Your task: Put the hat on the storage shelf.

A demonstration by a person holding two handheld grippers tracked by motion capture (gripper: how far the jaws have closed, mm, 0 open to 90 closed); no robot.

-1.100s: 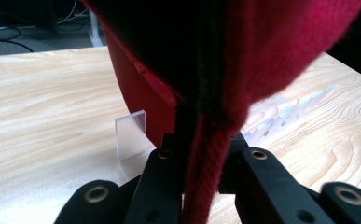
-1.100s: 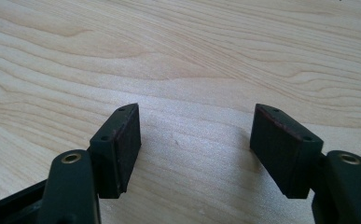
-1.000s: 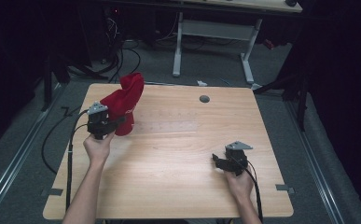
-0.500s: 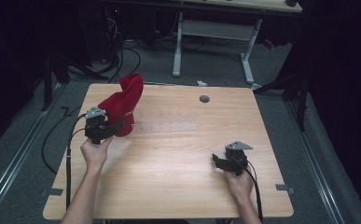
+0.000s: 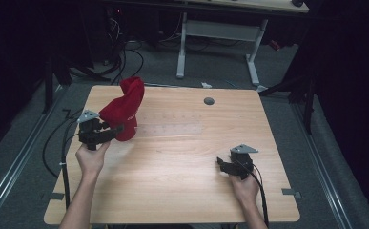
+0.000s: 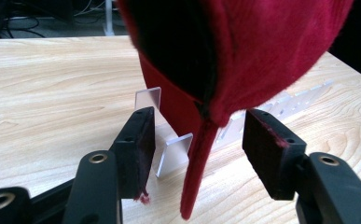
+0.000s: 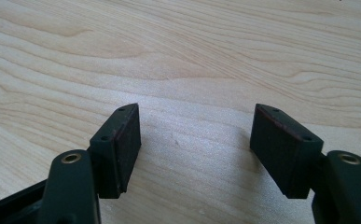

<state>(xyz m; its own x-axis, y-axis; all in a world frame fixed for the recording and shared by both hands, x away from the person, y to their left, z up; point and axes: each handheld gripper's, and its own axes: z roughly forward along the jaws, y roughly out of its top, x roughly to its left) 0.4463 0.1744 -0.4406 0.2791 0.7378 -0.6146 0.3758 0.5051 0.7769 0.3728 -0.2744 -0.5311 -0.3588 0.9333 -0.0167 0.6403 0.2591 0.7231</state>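
— What changed at the upper left of the frame?
— The left gripper drew back a little; its jaws now stand spread around the red cap's brim, not pinching.
— And the right gripper?
— Lower right, spread wide over bare table. Looks like a release.

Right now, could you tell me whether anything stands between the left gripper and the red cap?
Nothing visible does. The left gripper is open, and the red cap hangs right at it, its edge dipping between the jaws.

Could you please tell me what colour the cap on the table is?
The cap is dark red, clearest in the left gripper view.
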